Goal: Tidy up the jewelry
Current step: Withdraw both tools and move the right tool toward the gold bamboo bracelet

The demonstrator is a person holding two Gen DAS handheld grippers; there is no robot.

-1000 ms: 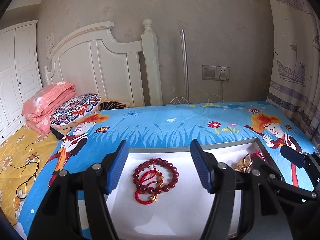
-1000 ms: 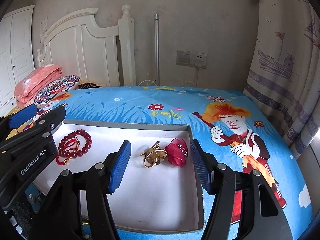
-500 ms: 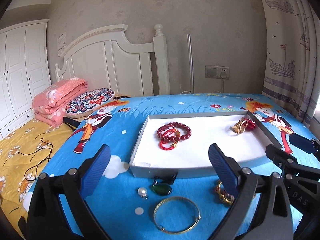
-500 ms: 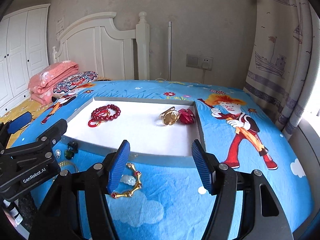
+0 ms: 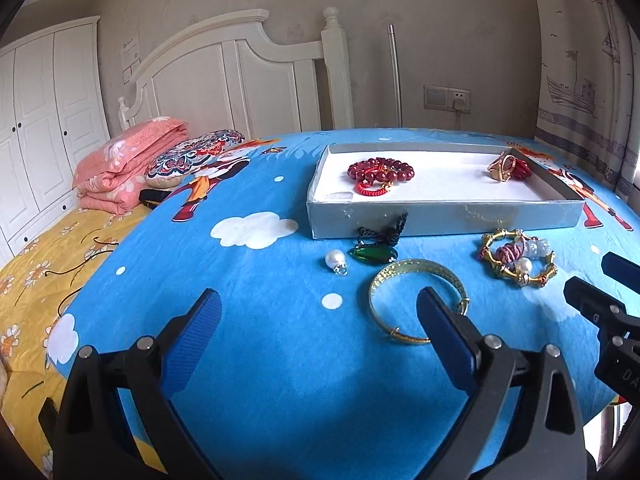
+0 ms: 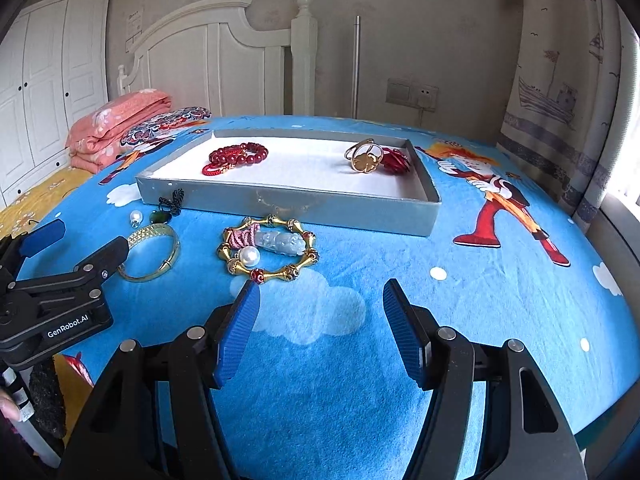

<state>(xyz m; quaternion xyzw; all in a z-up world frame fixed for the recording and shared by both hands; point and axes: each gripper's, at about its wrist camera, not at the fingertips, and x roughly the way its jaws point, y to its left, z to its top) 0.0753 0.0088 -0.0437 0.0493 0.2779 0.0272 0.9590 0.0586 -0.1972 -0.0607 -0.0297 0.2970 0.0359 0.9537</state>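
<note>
A shallow grey box (image 5: 444, 216) (image 6: 288, 204) with a white floor lies on the blue bedspread. Inside are red bead bracelets (image 5: 380, 170) (image 6: 238, 154), a gold clip (image 5: 502, 166) (image 6: 366, 158) and a red piece (image 6: 396, 160). In front of the box lie a gold bangle (image 5: 416, 280) (image 6: 152, 236), a pearl (image 5: 335, 259) (image 6: 136, 216), a green pendant on black cord (image 5: 374, 254) (image 6: 162, 216) and a gold bamboo bracelet with a jade piece (image 5: 518, 258) (image 6: 268, 250). My left gripper (image 5: 318, 332) is open, empty, just before the bangle. My right gripper (image 6: 320, 328) is open, empty, short of the bamboo bracelet.
A white headboard (image 5: 240, 72) and a pink folded blanket (image 5: 128, 164) with a patterned pillow (image 5: 192, 156) are at the far left. A curtain (image 6: 560, 80) hangs at the right. The bed's edge curves down at the right (image 6: 600, 400).
Both grippers have pulled back from over the box towards the near side of the bed. The loose jewelry in front of the box has come into view. Both stayed open.
</note>
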